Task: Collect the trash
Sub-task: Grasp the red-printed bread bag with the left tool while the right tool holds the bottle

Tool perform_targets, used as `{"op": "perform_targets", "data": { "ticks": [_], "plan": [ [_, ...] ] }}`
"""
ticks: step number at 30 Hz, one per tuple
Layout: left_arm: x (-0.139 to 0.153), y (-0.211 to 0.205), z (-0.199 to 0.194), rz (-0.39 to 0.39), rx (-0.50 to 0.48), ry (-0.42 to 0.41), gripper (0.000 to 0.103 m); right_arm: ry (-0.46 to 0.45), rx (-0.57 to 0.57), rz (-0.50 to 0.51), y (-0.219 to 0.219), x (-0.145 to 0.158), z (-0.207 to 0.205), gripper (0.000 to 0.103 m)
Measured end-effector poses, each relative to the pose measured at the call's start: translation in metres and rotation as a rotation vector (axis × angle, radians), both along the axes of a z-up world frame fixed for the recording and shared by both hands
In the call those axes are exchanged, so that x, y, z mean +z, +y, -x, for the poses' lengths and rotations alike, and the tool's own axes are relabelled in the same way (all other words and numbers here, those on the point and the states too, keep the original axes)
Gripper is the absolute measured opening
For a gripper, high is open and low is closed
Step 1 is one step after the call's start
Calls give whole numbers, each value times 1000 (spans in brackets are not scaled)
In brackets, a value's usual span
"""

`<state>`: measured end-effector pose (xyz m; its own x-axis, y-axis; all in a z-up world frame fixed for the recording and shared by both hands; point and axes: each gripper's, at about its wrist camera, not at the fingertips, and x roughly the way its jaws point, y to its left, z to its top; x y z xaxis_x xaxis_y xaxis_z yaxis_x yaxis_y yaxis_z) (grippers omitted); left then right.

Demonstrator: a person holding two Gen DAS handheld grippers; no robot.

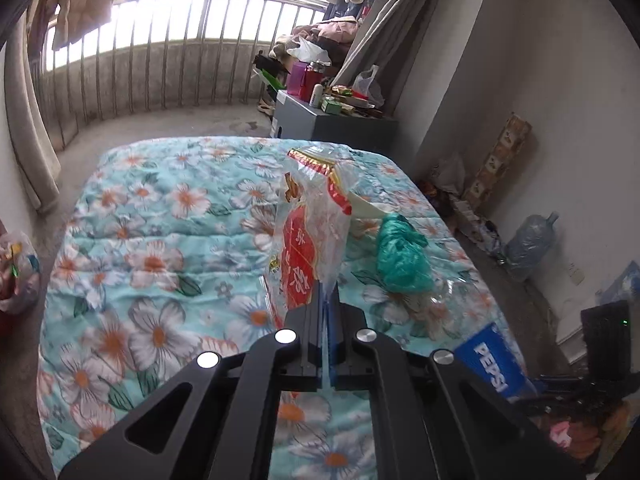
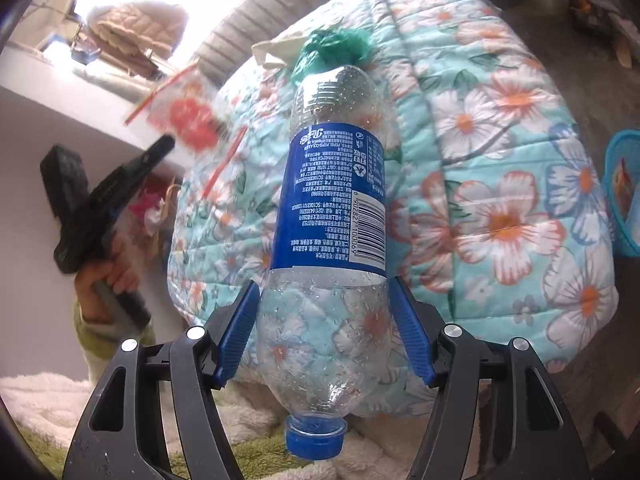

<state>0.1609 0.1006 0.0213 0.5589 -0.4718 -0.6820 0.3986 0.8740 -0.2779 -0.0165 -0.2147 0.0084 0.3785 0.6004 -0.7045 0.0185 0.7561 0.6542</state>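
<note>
Right gripper has its jaws clamped on one Pepsi bottle, cap toward the camera, held over the quilt. Left gripper is pinched tight on one clear wrapper, lifted off the bed. So both are mid-pickup; I reckon next is finding a bin. One green bag and one white scrap remain.

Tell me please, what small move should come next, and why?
Probably carry both loads to the blue basket beside the bed. The left gripper is shut on the wrapper, the right gripper on the bottle; the green bag must wait.
</note>
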Motion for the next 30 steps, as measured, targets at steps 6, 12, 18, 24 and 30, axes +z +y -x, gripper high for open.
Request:
{"op": "perform_targets", "data": {
  "ticks": [6, 12, 18, 24, 30],
  "plan": [
    [-4, 4, 24, 134, -55, 114, 2, 2, -58, -16, -7, -5, 3, 63],
    [-16, -14, 30, 95, -64, 107, 2, 22, -105, 1, -9, -12, 1, 64],
    [-20, -40, 36, 15, -104, 61, 2, -3, -126, 14, -6, -12, -6, 64],
    [-32, -66, 43, -86, -136, 12, 2, -11, -102, 76, 10, -12, -15, 65],
    [-38, -76, 45, -127, -147, -12, 2, -4, -91, 136, 23, -16, -21, 65]
  ]
}}
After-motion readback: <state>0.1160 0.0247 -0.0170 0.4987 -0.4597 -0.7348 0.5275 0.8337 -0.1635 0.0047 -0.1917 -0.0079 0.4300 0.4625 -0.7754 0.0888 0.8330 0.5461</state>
